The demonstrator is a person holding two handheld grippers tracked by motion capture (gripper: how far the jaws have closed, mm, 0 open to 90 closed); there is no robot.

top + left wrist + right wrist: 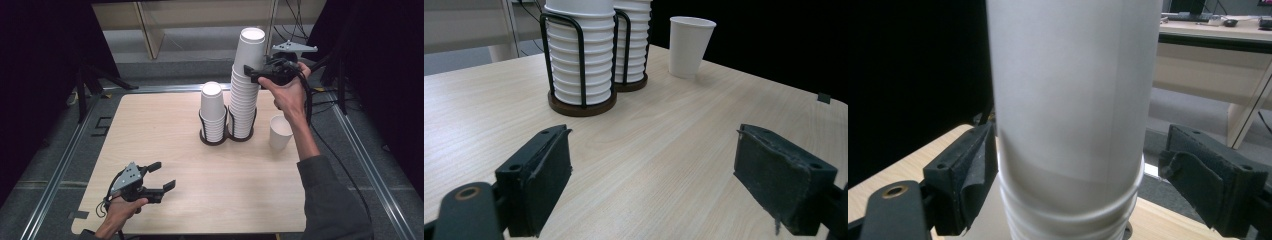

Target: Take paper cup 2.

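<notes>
Light wooden table [165, 150] mid-frame, on grey floor [55, 165] with metal rails [372, 170] at both sides. Pale wooden shelving [150, 22] along the top. Black curtains [40, 60] at upper left and right. Cables [295, 15] hanging top right.

No legible text, label, brand, number or sign in any view. Cups [248, 75] plain white, no print. Table [165, 145] bare wood grain, unmarked. Gripper pads [541, 175] black, unmarked.
</notes>
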